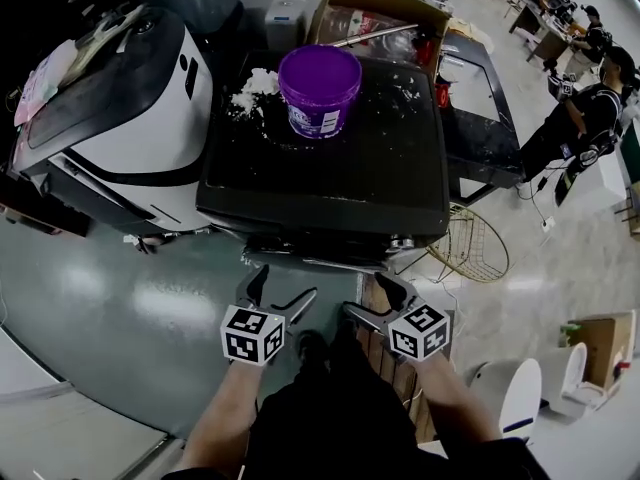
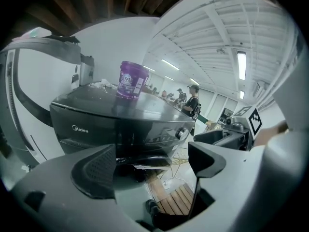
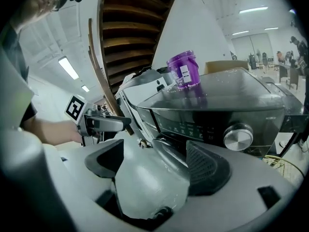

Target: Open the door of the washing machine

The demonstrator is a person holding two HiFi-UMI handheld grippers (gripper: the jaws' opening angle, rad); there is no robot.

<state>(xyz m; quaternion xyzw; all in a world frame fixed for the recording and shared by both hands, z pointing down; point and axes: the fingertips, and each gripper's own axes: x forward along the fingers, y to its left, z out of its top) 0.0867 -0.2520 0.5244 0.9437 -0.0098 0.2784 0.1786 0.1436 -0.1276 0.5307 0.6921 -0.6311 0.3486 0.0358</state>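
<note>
While the dark washing machine (image 1: 330, 168) stands with a purple bucket (image 1: 320, 88) on its top, the left gripper (image 1: 287, 286) and right gripper (image 1: 368, 296) hang side by side just before its front, near the control panel (image 3: 193, 127), each with jaws apart and gripping nothing.

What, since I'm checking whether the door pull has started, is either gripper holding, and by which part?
Nothing is held: left gripper and right gripper both stand open, short of the washing machine.
</note>
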